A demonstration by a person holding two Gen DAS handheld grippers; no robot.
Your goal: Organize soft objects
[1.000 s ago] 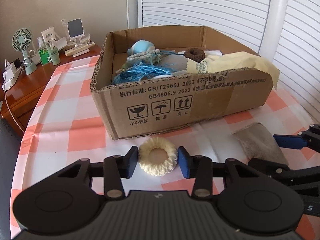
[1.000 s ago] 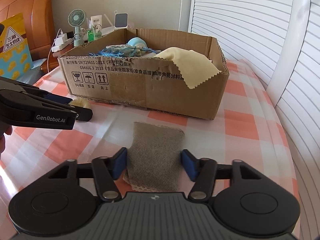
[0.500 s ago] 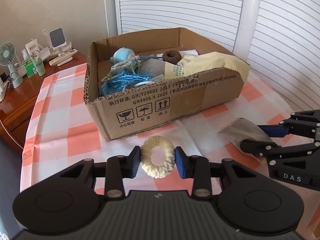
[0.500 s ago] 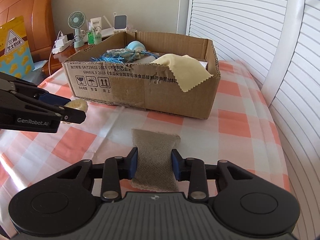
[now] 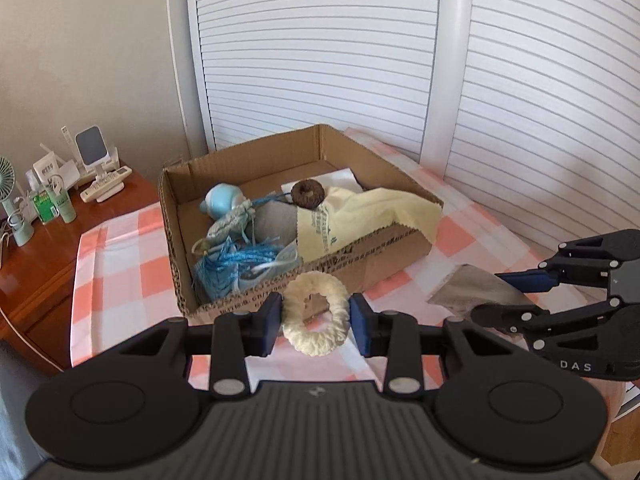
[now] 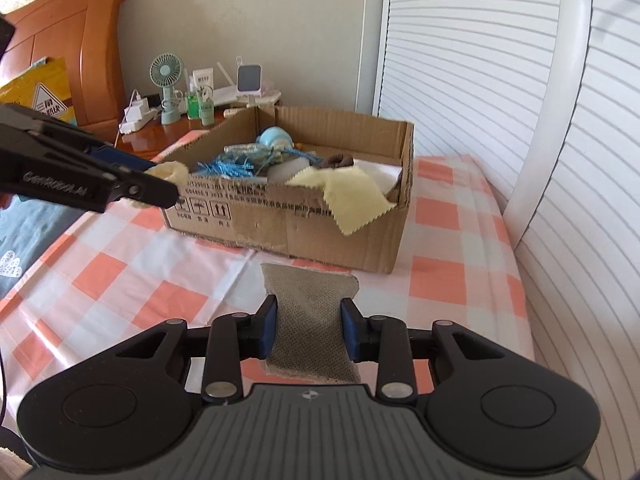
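My left gripper (image 5: pixel 314 316) is shut on a cream fluffy ring (image 5: pixel 316 312) and holds it in the air just before the near wall of the cardboard box (image 5: pixel 224 172). The ring also shows in the right wrist view (image 6: pixel 170 174) beside the box's left corner. My right gripper (image 6: pixel 308 328) is shut on a grey-brown mesh cloth (image 6: pixel 310 320), lifted a little over the checked tablecloth in front of the box (image 6: pixel 340 236). The box holds a yellow cloth (image 5: pixel 360 216), blue tassels (image 5: pixel 236 264), a light blue soft toy (image 5: pixel 222 204) and a brown ring (image 5: pixel 307 194).
A wooden side table (image 5: pixel 32 248) at the left carries a small fan (image 6: pixel 166 80), bottles and a phone stand (image 5: pixel 94 156). White louvred doors (image 5: pixel 320 60) stand behind the box. A wooden headboard (image 6: pixel 80 40) is at the far left.
Both grippers have risen. The left one has lifted the cream ring off the table up to the box's near wall. The right one has lifted the grey cloth slightly.
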